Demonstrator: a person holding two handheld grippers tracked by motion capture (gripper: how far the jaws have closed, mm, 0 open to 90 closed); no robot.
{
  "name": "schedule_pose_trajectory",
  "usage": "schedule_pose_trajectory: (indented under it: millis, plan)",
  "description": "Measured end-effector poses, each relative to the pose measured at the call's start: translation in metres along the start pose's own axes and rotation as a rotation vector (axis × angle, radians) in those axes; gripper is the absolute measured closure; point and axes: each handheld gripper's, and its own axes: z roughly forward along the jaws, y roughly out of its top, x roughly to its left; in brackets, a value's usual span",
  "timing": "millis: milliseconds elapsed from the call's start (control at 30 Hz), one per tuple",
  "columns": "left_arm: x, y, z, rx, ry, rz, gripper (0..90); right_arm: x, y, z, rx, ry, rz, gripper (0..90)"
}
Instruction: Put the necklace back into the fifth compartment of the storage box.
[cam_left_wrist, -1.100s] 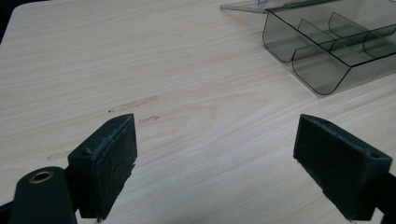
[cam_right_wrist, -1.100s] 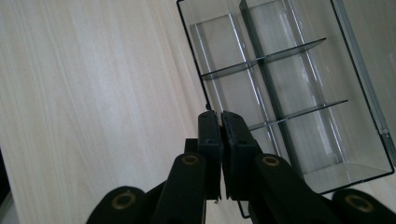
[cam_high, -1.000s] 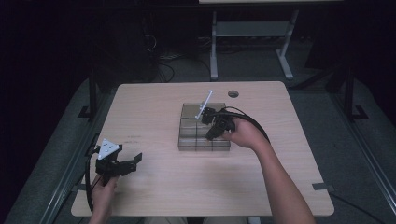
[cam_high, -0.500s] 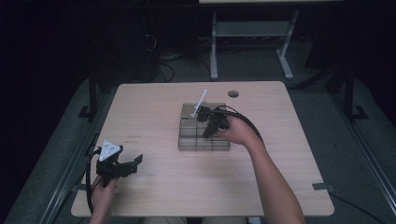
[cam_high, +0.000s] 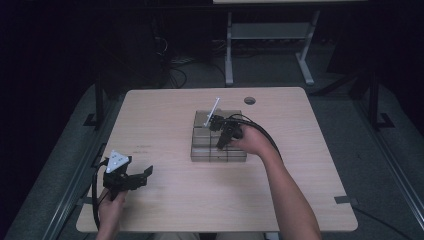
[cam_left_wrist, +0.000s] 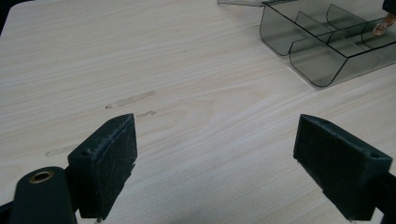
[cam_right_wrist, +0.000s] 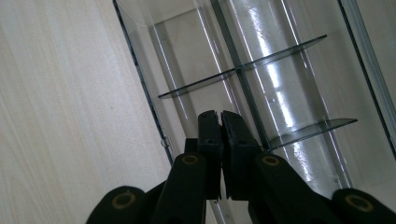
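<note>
— The clear smoky plastic organiser tray with dividers (cam_high: 219, 145): where did it sit?

— Mid-table on the pale wood-grain tabletop (cam_high: 170, 112), toward the far half. My right gripper (cam_high: 223, 142) hung over the tray's compartments, my right hand (cam_high: 252, 142) at its near-right side.

— And its jaws?

— Pressed together, pad to pad, with nothing I could see between them; the right gripper view (cam_right_wrist: 220, 122) had them above a divided compartment beside the tray's wall.

— Your left?

— My left gripper (cam_high: 142, 175) rested near the table's near-left corner, well apart from the tray, jaws spread wide and empty over bare wood (cam_left_wrist: 215, 149).
</note>
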Motion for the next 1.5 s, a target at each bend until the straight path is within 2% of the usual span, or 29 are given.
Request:
schedule_pose_trajectory:
  millis: [633,967,1267,1500]
  plan:
    - [-0.002,0.000,0.001,0.002,-0.003,-0.001,13.1,-0.006,-0.002,0.019,0.020,0.017,0.033,86.5]
    - [-0.003,0.000,0.002,0.001,-0.005,0.000,13.1,-0.007,-0.002,0.037,0.026,0.032,0.049,86.4]
    - [-0.004,-0.001,0.003,0.006,-0.006,0.005,13.1,-0.009,-0.005,0.031,0.002,0.033,0.065,83.7]
    - [-0.005,0.000,0.003,0.012,-0.010,0.015,13.1,-0.007,-0.008,0.026,0.004,0.031,0.058,83.4]
